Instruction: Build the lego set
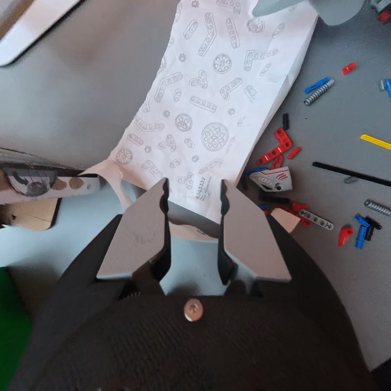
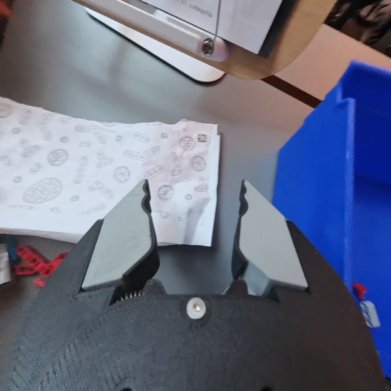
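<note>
A white paper parts bag (image 1: 211, 101) printed with grey part outlines lies flat on the grey table; it also shows in the right wrist view (image 2: 105, 169). My left gripper (image 1: 194, 184) is open and empty, its tips over the bag's near end. My right gripper (image 2: 193, 184) is open and empty, above the bag's right end. Loose pieces lie right of the bag: a red angled beam (image 1: 277, 146), a white printed panel (image 1: 273, 179), a grey beam (image 1: 317, 219), blue pins (image 1: 316, 84), a black axle (image 1: 349, 173). Red beams (image 2: 38, 264) show at lower left in the right wrist view.
A blue plastic bin (image 2: 338, 190) stands close to the right of my right gripper. A white stand base (image 2: 158, 48) sits at the back with a wooden board behind it. An instruction booklet (image 1: 42, 184) lies left of the bag. A yellow axle (image 1: 375, 141) and springs (image 1: 317, 94) lie at right.
</note>
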